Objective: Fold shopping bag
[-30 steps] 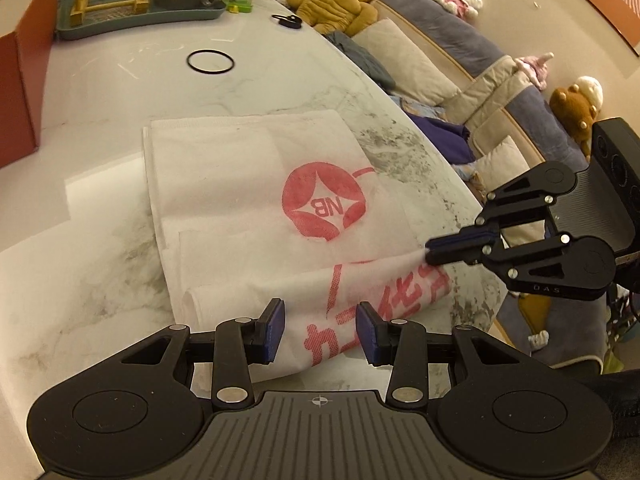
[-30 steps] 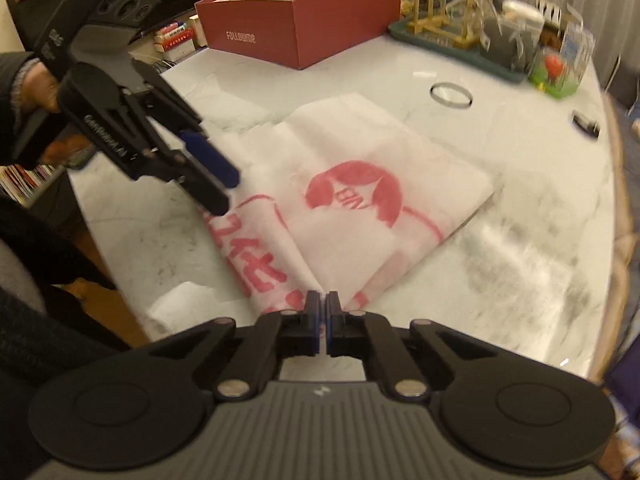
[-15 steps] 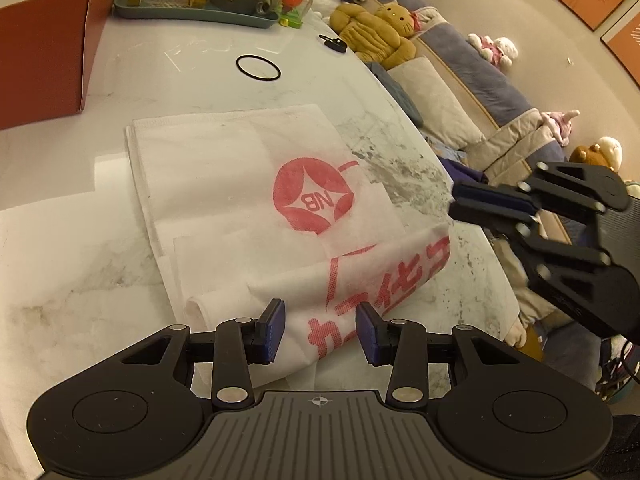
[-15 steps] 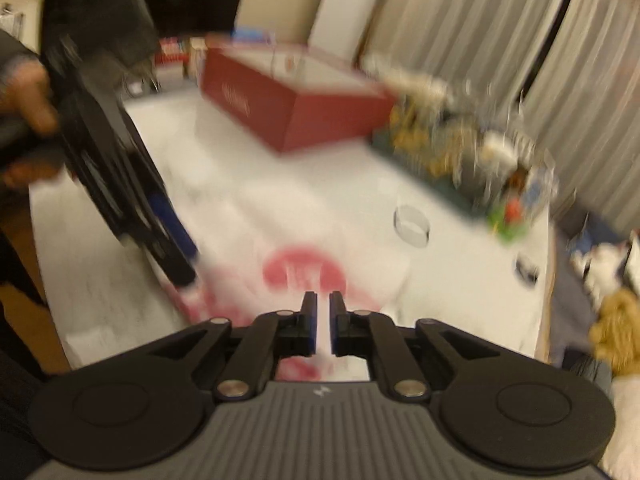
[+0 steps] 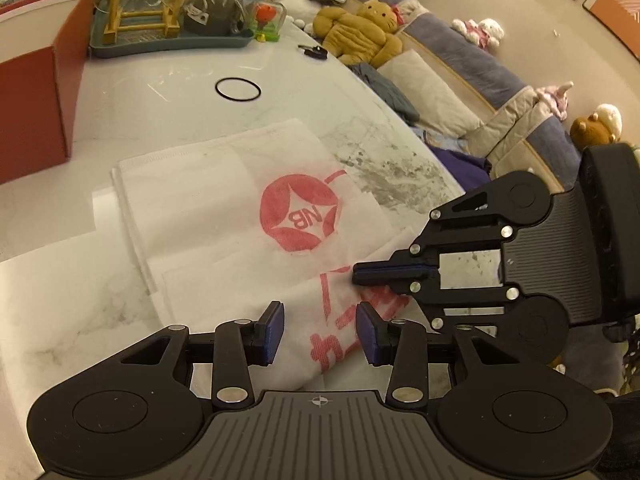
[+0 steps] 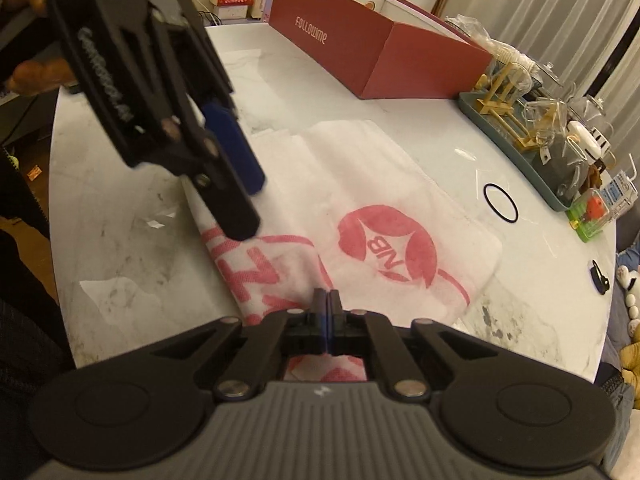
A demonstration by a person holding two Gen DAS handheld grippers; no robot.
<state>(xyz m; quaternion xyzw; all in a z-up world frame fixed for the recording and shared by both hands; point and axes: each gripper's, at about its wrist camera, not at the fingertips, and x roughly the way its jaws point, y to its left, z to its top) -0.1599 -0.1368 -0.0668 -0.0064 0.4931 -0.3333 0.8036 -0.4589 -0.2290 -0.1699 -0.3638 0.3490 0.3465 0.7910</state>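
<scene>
Jaws apart on the left gripper (image 5: 320,330), tilted down toward the table, blue pads standing either side of the near red-lettered fold of the shopping bag (image 5: 240,216) with nothing pinched between them. From the other side you can see it slanting in steeply from above, a bare hand (image 6: 34,24) wrapped around its body at the top corner of the frame, one blue pad hanging just over the bag's left edge.

Right gripper (image 6: 327,312) now: jaws pressed together, pads meeting flat, and whether a layer of cloth is caught between them I cannot tell. Seen from the left camera it comes in sideways from the right (image 5: 360,273), its closed tip lying over the bag's right edge beside the red lettering.

The bag itself lies flat on the white marble table (image 5: 100,312), partly folded, white fabric with a red round emblem facing up in the middle and a flap with big red characters doubled over toward the near side.

Farther out, a thin black ring (image 5: 238,89) sits alone on the marble beyond the bag. To the left of it, a red box (image 6: 372,56) with its lid open. Behind the ring, a teal tray (image 5: 172,42) crowded with glassware and a small wooden rack, and a little clear case with something orange (image 5: 268,20) just beside it. Off the table's far edge, a sofa (image 5: 460,80) lined with cushions and plush toys.
</scene>
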